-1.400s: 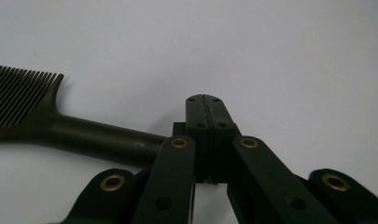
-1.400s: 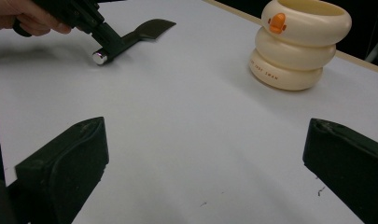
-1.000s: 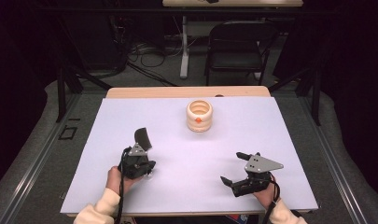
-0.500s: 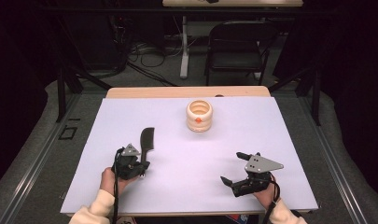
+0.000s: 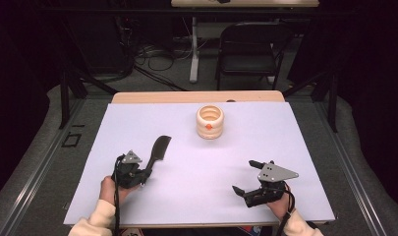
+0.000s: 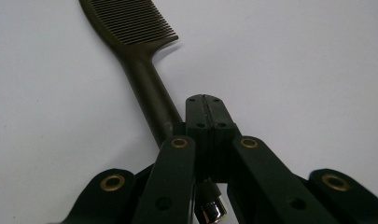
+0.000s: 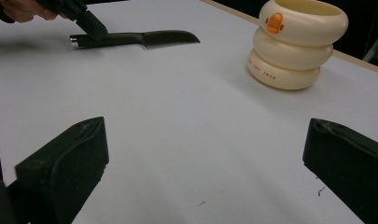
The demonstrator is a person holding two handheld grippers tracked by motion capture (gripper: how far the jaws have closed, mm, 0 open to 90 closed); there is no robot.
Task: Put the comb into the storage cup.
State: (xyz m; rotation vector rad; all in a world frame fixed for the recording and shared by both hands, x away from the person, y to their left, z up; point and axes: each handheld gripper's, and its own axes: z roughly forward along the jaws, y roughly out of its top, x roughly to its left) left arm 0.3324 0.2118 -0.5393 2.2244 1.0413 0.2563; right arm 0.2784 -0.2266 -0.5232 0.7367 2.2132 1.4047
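Observation:
A black comb [image 5: 159, 147] lies flat on the white table [image 5: 295, 142], left of centre, with its teeth end pointing away from me. My left gripper [image 5: 145, 173] is shut low on its handle. In the left gripper view the jaws [image 6: 205, 99] are pressed together, and the comb [image 6: 130, 28] runs out from under them to the upper left. My right gripper [image 5: 242, 175] rests open near the front right edge, holding nothing. Its view shows the comb [image 7: 154, 37] and the left gripper [image 7: 95, 30] far off at upper left.
A cream ringed pot [image 5: 211, 123] with an orange mark stands upright at the back centre, also seen as the pot [image 7: 294, 46]. A strip of wooden tabletop [image 5: 196, 97] borders the far side. A black chair [image 5: 250, 44] stands beyond the table.
My left gripper has drawn back toward the front left and lowered the comb from a raised tilt to flat on the table. The right gripper has stayed put.

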